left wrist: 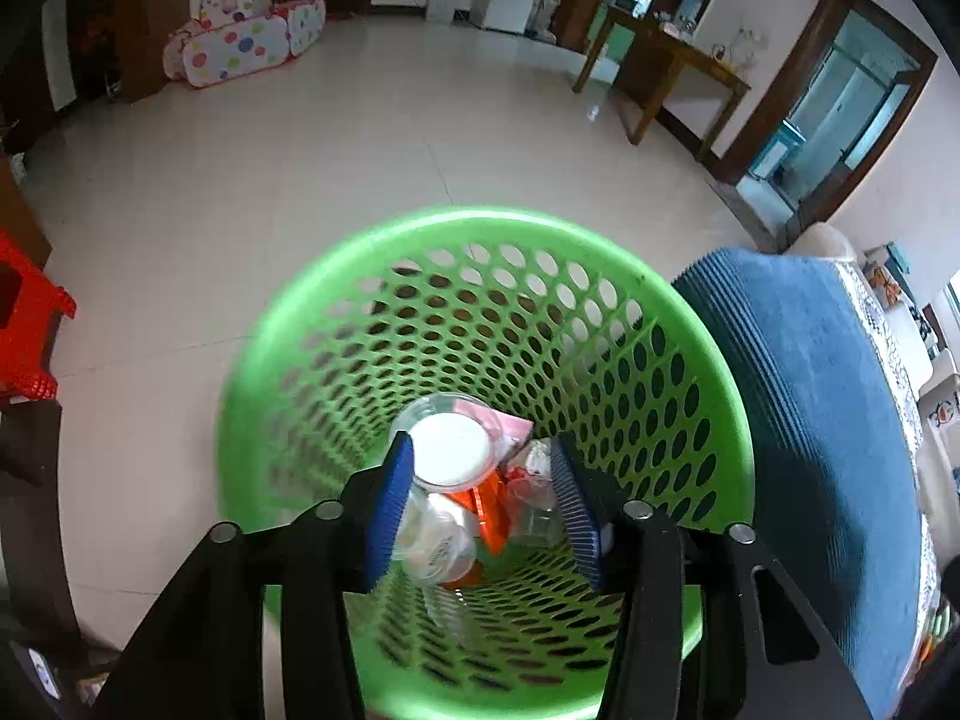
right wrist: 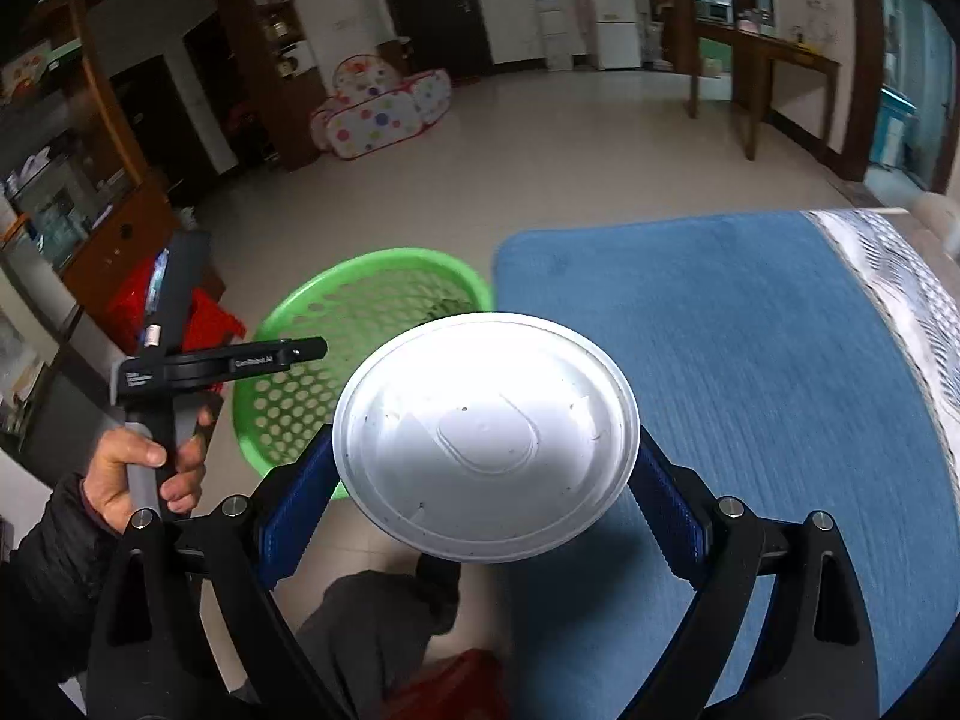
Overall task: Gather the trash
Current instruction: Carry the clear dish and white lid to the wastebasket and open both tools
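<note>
Tiled floor (left wrist: 240, 210) carried a green basket (left wrist: 282, 360) beside a blue mat (right wrist: 720, 330). Left gripper (left wrist: 483, 489) hung open over trash (left wrist: 450, 456) inside the basket. Right gripper (right wrist: 486, 480) clamped a white lid (right wrist: 486, 438) near the basket.

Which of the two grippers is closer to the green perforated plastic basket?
Left. The left gripper hangs open over the green perforated plastic basket; the right gripper, gripping a round white plastic lid, sits off beside it.
</note>
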`<state>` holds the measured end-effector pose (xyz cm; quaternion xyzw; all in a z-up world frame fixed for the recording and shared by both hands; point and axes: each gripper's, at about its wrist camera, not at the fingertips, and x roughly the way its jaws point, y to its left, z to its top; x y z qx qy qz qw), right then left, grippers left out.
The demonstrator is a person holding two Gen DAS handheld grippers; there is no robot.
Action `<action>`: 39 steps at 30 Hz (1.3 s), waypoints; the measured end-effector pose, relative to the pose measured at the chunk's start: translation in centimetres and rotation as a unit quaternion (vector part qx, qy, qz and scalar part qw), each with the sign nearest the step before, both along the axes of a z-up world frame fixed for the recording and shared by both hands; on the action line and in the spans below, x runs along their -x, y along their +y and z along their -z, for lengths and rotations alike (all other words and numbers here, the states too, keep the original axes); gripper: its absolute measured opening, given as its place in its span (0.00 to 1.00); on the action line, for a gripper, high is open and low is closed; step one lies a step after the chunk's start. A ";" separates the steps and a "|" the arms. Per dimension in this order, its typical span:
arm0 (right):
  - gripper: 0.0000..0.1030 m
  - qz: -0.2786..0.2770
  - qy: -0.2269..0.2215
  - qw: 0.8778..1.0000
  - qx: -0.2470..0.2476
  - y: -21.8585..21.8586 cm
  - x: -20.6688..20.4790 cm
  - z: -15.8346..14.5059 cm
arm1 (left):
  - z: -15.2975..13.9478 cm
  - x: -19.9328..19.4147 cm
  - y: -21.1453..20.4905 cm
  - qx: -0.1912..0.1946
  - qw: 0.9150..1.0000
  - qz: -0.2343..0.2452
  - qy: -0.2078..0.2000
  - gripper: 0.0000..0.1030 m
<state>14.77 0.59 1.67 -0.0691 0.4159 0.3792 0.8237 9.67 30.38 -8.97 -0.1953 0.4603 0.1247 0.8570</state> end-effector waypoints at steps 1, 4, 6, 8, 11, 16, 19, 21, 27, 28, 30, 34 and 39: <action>0.89 -0.004 0.000 1.000 0.000 0.5 0.1 0.1 | -0.6 0.6 0.3 -0.003 1.000 -0.005 -0.005 0.47; 0.89 -0.024 0.005 1.000 0.003 2.8 0.1 0.6 | -2.0 2.2 1.4 -0.006 1.000 -0.018 -0.020 0.47; 0.89 -0.035 0.010 0.999 0.007 4.4 -0.1 1.1 | -2.8 3.1 2.0 -0.008 0.999 -0.026 -0.029 0.50; 0.89 -0.048 0.016 0.999 0.013 6.2 -0.3 1.8 | -3.3 3.7 2.3 -0.012 0.999 -0.032 -0.034 0.50; 0.89 -0.062 0.022 0.998 0.026 8.6 -0.5 2.9 | -3.9 4.8 2.9 -0.014 0.998 -0.041 -0.041 0.51; 0.89 -0.073 0.034 0.996 0.033 10.9 -0.8 4.4 | -4.4 5.9 3.8 -0.010 0.997 -0.054 -0.048 0.52; 0.90 -0.069 0.037 0.997 0.027 11.3 -1.0 4.4 | -4.4 6.1 3.9 -0.008 0.997 -0.055 -0.052 0.52; 0.92 -0.069 0.040 0.997 0.017 10.9 -0.9 4.3 | -4.6 6.1 3.6 -0.008 0.997 -0.053 -0.054 0.52; 0.92 -0.056 0.024 0.998 0.001 8.3 0.2 3.0 | -5.7 6.2 1.4 -0.024 0.997 -0.039 -0.066 0.55; 0.92 -0.050 0.023 0.998 0.000 7.7 0.5 2.7 | -5.9 6.2 1.0 -0.027 0.997 -0.036 -0.068 0.55; 0.92 -0.042 0.025 0.999 -0.003 6.3 1.1 2.4 | -6.5 6.4 0.0 -0.037 0.996 -0.028 -0.074 0.57; 0.92 -0.024 0.024 0.999 0.004 3.7 2.4 1.7 | -7.7 6.9 -2.4 -0.047 0.995 -0.008 -0.085 0.60; 0.92 0.008 0.019 1.000 0.017 0.9 4.0 0.9 | -9.0 7.7 -5.4 -0.059 0.993 0.013 -0.098 0.65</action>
